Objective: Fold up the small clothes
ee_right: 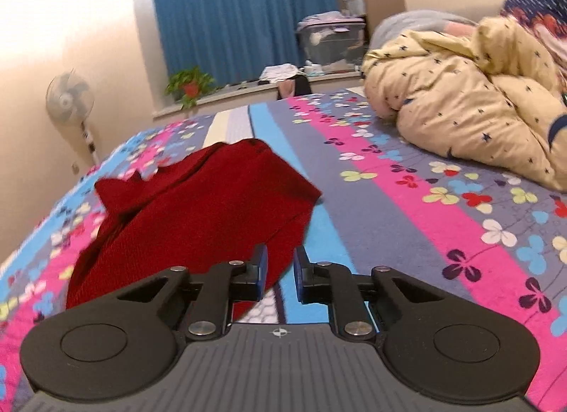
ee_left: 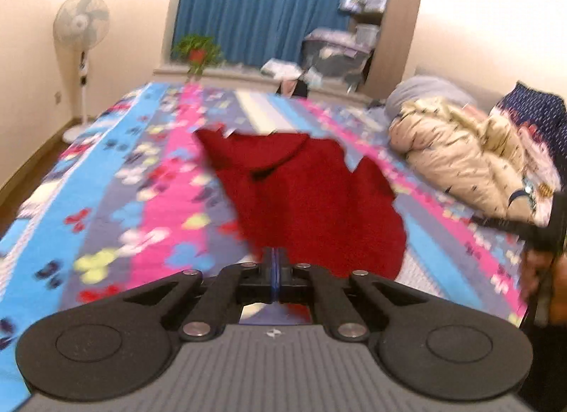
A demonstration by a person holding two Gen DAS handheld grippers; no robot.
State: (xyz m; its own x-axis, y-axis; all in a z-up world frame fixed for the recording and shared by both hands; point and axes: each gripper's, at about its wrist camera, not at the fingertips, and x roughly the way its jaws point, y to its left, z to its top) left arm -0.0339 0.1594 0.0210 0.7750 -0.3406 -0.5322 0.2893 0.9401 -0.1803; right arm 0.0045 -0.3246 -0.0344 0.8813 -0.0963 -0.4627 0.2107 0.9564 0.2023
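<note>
The left gripper (ee_left: pixel 275 263) is level and low over the bed, its fingers pressed together on the near hem of a red knitted garment (ee_left: pixel 301 192), so the cloth is pinched between the pads. From that pinched edge the garment runs away from the camera toward the bed's far edge, its long axis roughly along the quilt's stripes. A hood-like fold with a dark opening lies at its far end, and a ragged flap sticks out on the right side. The left wrist view is blurred, so finer detail of the knit cannot be told.

The right gripper (ee_right: pixel 280 270) is tilted, with the bed sloping across its view. Its jaws stand a narrow gap apart and hold nothing, and the near corner of the red knitted garment (ee_right: pixel 198 213) lies just beside the left finger. In this view the garment stretches from near the fingers up and leftward, rumpled, with a thick ribbed weave and a notched far edge.

The garment lies on a striped floral quilt (ee_right: pixel 389 199) in pink, blue and grey, around the middle of the bed. Near the bed's right edge sits a bunched cream star-print duvet (ee_right: pixel 460 100). Beyond the far edge stand a potted plant (ee_right: pixel 189 86) on a ledge, a blue curtain (ee_right: pixel 241 15), and a pedestal fan (ee_left: pixel 82 22) by the left wall.
</note>
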